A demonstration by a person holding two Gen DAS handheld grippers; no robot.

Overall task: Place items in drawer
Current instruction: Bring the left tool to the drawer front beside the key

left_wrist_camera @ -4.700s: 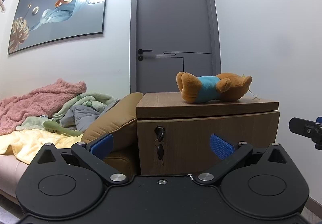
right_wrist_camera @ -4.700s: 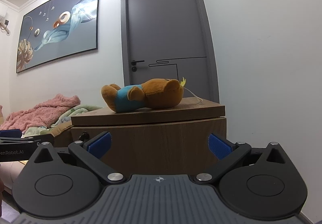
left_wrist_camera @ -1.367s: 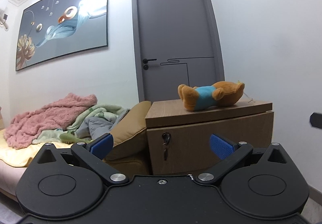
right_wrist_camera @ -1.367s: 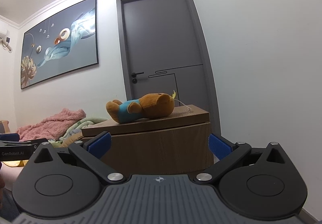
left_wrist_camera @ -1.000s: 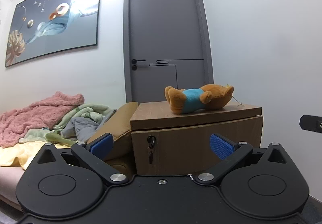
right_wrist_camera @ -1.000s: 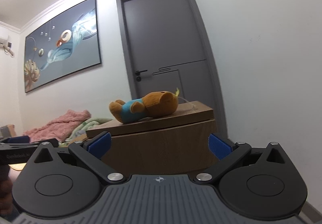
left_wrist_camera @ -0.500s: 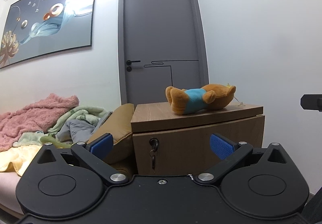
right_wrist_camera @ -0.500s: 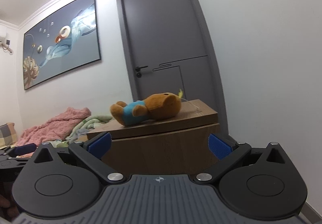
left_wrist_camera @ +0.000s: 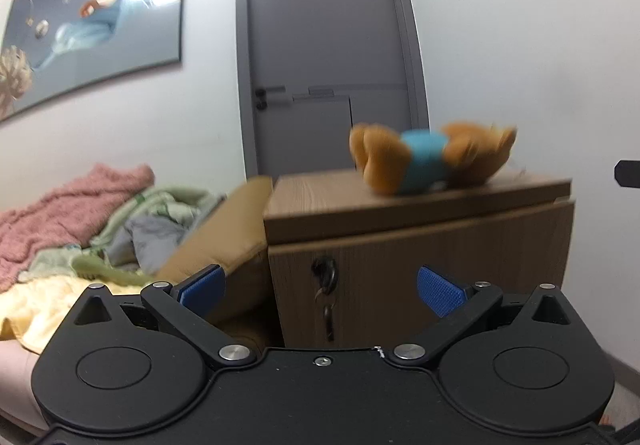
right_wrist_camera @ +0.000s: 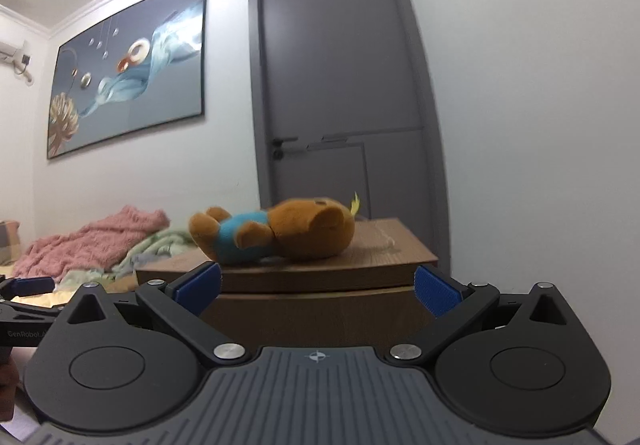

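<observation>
A brown plush bear in a blue shirt (left_wrist_camera: 428, 161) lies on its side on top of a wooden cabinet (left_wrist_camera: 420, 245). The cabinet's drawer front is shut, with a key in its lock (left_wrist_camera: 326, 277). My left gripper (left_wrist_camera: 320, 287) is open and empty, level with the drawer front and short of it. My right gripper (right_wrist_camera: 316, 287) is open and empty, just below the bear (right_wrist_camera: 280, 235) and in front of the cabinet top's edge (right_wrist_camera: 312, 281). The left gripper's tip (right_wrist_camera: 28, 287) shows at the left of the right wrist view.
A grey door (left_wrist_camera: 328, 57) stands behind the cabinet. A bed with pink, green and grey blankets (left_wrist_camera: 80, 217) and a tan cushion (left_wrist_camera: 224, 237) lies to the left. A white wall (left_wrist_camera: 540, 65) runs close on the right. A framed picture (right_wrist_camera: 128, 65) hangs on the wall.
Both grippers have moved closer to the cabinet. The bear and the drawer front look larger. The right gripper has come level with the cabinet top. Both stay open and empty.
</observation>
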